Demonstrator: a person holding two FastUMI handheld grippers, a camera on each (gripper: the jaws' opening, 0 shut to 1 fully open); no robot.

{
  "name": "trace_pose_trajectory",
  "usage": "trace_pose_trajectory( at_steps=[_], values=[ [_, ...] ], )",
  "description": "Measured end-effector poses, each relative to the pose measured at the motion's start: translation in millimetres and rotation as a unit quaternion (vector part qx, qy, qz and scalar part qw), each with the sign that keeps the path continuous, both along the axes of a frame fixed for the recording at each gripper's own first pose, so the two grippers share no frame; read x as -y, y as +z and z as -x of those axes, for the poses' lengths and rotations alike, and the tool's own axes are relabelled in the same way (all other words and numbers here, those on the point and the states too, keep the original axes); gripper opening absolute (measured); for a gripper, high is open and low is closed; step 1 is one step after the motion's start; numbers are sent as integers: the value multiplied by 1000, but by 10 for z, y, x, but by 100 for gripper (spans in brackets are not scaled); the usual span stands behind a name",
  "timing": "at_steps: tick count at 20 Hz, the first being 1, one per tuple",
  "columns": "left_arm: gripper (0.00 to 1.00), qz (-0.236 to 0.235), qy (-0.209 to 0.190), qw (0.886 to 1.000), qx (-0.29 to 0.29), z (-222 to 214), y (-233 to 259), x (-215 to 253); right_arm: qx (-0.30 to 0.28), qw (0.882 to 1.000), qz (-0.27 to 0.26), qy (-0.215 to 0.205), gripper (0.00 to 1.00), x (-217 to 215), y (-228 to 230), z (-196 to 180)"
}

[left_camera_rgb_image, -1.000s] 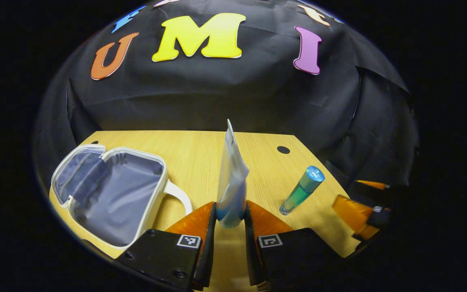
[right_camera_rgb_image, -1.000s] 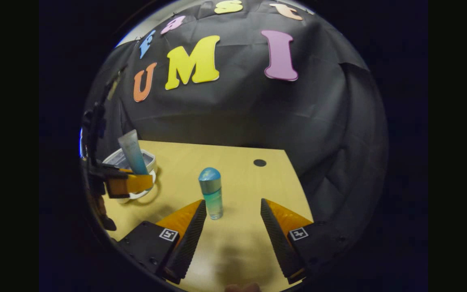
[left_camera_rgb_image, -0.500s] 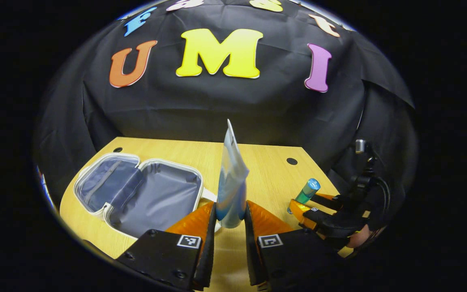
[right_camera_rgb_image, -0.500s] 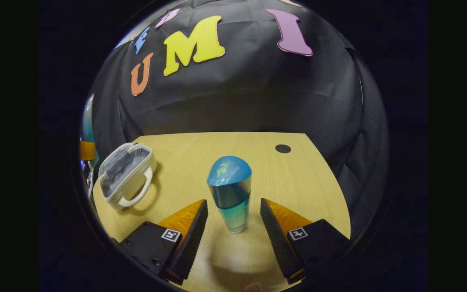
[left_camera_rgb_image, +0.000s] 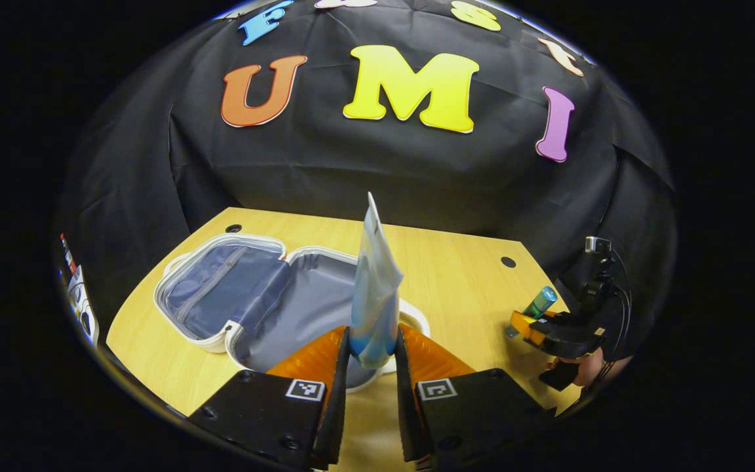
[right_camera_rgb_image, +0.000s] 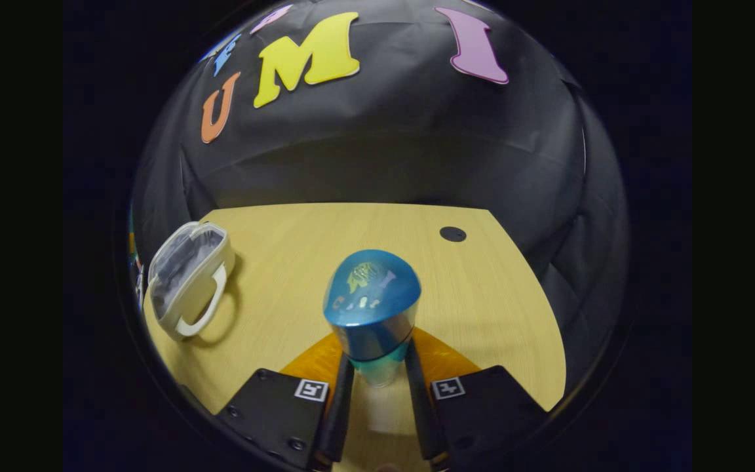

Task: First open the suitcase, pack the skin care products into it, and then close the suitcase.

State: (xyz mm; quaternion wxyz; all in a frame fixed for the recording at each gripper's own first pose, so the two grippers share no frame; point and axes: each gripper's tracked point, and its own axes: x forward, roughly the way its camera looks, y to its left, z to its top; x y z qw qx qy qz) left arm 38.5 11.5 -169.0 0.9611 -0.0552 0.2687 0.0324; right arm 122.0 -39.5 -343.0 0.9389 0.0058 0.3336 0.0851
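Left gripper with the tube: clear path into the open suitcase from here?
Probably yes. The left gripper grips the tube upright right at the suitcase, whose lid lies open and whose lining looks bare. The right gripper is off to the side on the bottle.

Worktop (left_camera_rgb_image: 456, 282): pale wood-grain finish, matt, with fine straight lines running along its length — smooth, with a faint sheen in the right gripper view.

Suitcase (left_camera_rgb_image: 253, 298): lying open toward the worktop's left edge; shell rim of smooth off-white plastic, slightly glossy; lining of grey-blue woven cloth, matt and lightly creased.

Tube (left_camera_rgb_image: 374, 288): soft plastic, satin, with a flat crimped top edge.

Bottle (right_camera_rgb_image: 371, 314): translucent glossy body; cap of blue metallic-looking finish — rounded, mirror-smooth, catching reflections.

Booth wall (right_camera_rgb_image: 384, 151): black cloth, matt, with folds.

Left tool (left_camera_rgb_image: 371, 354) and right tool (right_camera_rgb_image: 377, 387): bodies matt black plastic; inner finger faces finely ribbed.
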Motion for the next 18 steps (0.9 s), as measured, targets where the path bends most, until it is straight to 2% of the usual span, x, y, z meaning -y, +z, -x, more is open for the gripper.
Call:
trace_pose_trajectory(
  at_steps=[4,8,10,14,18],
  values=[
    [37,4,-13,1000,-9,-83,-141,-380,-7,1000,-9,-11,36,-29,320,192],
    [37,1,-31,998,-48,-110,-583,-794,-2,1000,-17,-1,36,-208,882,516],
    [37,-3,-42,997,-63,-149,-817,-962,-1,1000,-14,22,36,-379,1143,705],
    [37,-29,-93,991,-87,-345,-1156,-1076,-11,997,-55,43,36,-901,1580,1006],
    [37,-43,-103,987,-116,-467,-1375,-1196,-7,995,-72,67,36,-1400,1789,1146]
  ],
)
